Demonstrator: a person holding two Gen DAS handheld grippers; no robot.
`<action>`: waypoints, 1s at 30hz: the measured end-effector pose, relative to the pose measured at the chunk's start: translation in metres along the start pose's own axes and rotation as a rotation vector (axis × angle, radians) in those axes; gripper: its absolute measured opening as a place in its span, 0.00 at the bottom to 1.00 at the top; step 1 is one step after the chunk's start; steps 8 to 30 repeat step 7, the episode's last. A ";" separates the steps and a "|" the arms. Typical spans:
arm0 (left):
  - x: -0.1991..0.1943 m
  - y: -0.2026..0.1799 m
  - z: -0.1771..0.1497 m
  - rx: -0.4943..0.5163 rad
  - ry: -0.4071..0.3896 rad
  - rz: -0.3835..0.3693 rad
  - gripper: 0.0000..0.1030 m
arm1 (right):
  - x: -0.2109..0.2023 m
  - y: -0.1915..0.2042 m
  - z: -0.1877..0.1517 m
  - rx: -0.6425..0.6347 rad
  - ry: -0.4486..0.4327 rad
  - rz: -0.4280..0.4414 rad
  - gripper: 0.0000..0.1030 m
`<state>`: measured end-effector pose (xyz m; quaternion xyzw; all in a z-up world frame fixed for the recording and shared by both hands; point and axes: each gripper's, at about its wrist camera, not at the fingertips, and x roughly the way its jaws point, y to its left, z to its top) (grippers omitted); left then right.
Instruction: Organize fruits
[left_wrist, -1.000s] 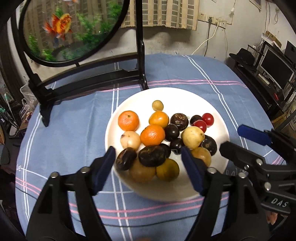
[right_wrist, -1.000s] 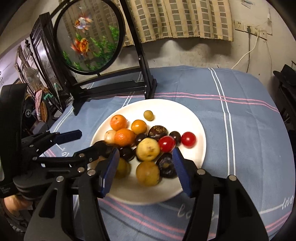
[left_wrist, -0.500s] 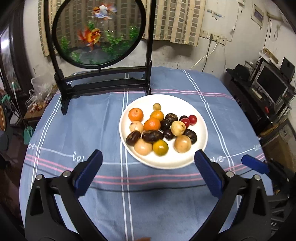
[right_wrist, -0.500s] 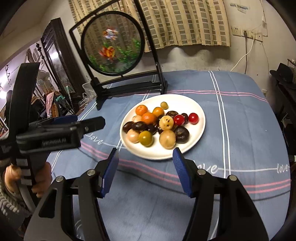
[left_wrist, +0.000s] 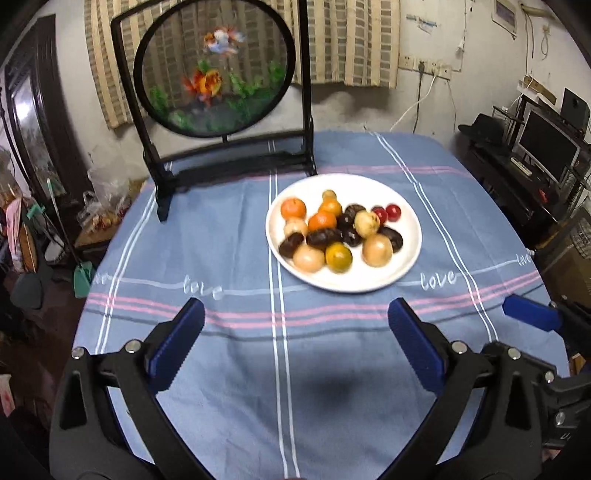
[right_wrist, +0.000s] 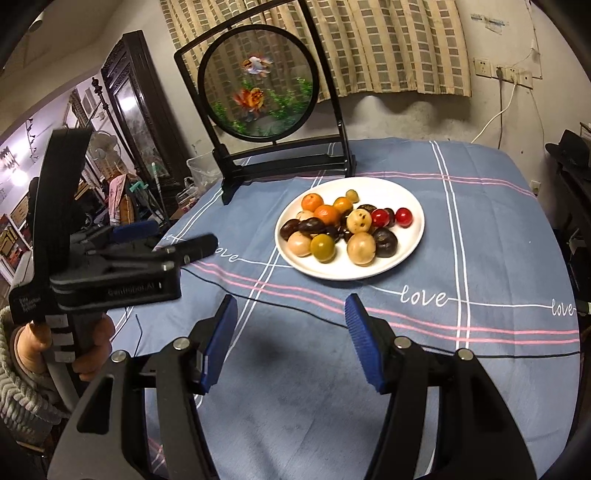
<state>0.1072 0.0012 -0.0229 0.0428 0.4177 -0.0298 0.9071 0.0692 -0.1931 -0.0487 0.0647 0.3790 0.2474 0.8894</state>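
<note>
A white plate (left_wrist: 400, 266) (right_wrist: 410, 247) on the blue striped tablecloth holds a pile of small fruits: orange mandarins (left_wrist: 293, 208) (right_wrist: 312, 202), dark plums (left_wrist: 324, 238) (right_wrist: 312, 226), tan round fruits (left_wrist: 376, 250) (right_wrist: 361, 248), a green-yellow one (left_wrist: 338, 257) (right_wrist: 322, 247) and red cherry tomatoes (left_wrist: 393, 212) (right_wrist: 403, 216). My left gripper (left_wrist: 295, 339) is open and empty, well back from the plate near the table's front. My right gripper (right_wrist: 291, 332) is open and empty, also well short of the plate. The left gripper shows in the right wrist view (right_wrist: 173, 247).
A round goldfish screen on a black stand (left_wrist: 221, 85) (right_wrist: 258, 81) stands at the back of the table, behind the plate. The tablecloth (left_wrist: 221, 236) hangs over the table edges. Furniture and a monitor (left_wrist: 546, 147) lie to the right, clutter to the left.
Both grippers have pulled back and up from the plate, staying open and empty. The plate now looks smaller and farther away. The fruits have not moved.
</note>
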 end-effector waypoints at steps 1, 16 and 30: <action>-0.001 0.000 -0.002 -0.004 0.008 0.004 0.98 | -0.001 0.001 0.000 -0.002 0.000 0.004 0.60; -0.015 0.000 -0.010 -0.036 0.013 -0.031 0.98 | -0.007 0.006 -0.002 -0.007 -0.004 0.021 0.60; -0.015 0.000 -0.010 -0.036 0.013 -0.031 0.98 | -0.007 0.006 -0.002 -0.007 -0.004 0.021 0.60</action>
